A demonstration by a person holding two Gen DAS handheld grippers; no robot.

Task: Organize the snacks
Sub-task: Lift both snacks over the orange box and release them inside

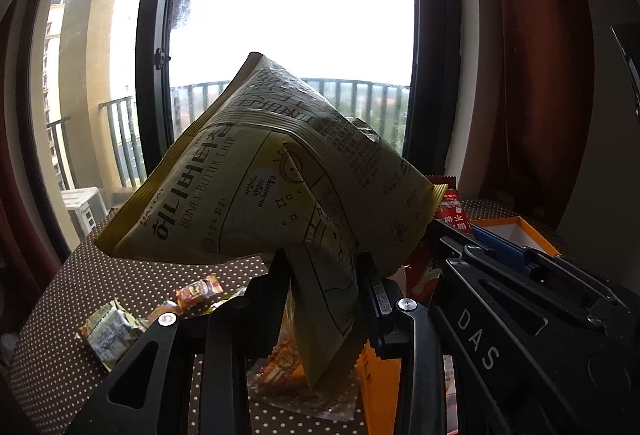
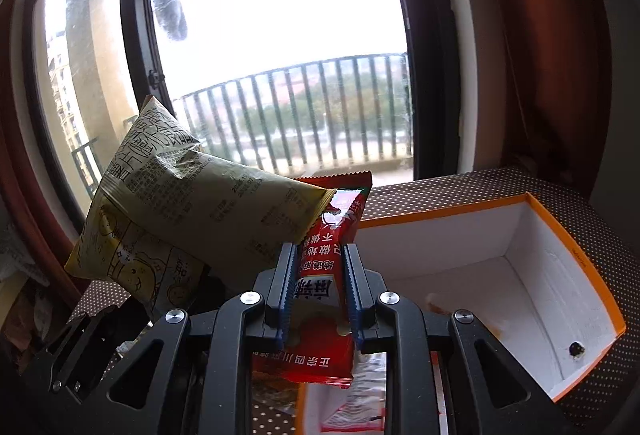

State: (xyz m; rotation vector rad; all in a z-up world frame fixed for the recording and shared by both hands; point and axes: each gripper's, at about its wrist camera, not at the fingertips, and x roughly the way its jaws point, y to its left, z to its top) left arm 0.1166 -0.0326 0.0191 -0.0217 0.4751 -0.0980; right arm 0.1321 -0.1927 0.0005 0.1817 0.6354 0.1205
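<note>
Carrying two snacks at once toward the orange-rimmed box (image 2: 560, 267), and honestly that's where it could get messy. The honey butter chip bag (image 1: 256, 179) is big and puffy and is only pinched by a fold near its lower edge, so it flops up and sideways above the fingers. In the right wrist view its corner sits right against the top of the red snack packet (image 2: 328, 267). If the two hands crowd each other over the box, I'd guess the bag could nudge the packet crooked or slide out of its thin pinch. The box also has a far wall the bag could catch on going in.

Left hand-held gripper (image 1: 324, 275): jaws nearly closed, clamped on that fold of the chip bag, which hangs in the air over the polka-dot surface (image 1: 120, 275).

Right hand-held gripper (image 2: 320, 283): blue pads squeezed on the red packet around its middle, packet standing roughly upright with its bottom end dangling below the fingers. It's held just left of the box, which looks empty apart from a small dark thing on the inner wall.

A few small wrapped candies (image 1: 200, 291) are lying loose on the surface, not yet sorted.
</note>
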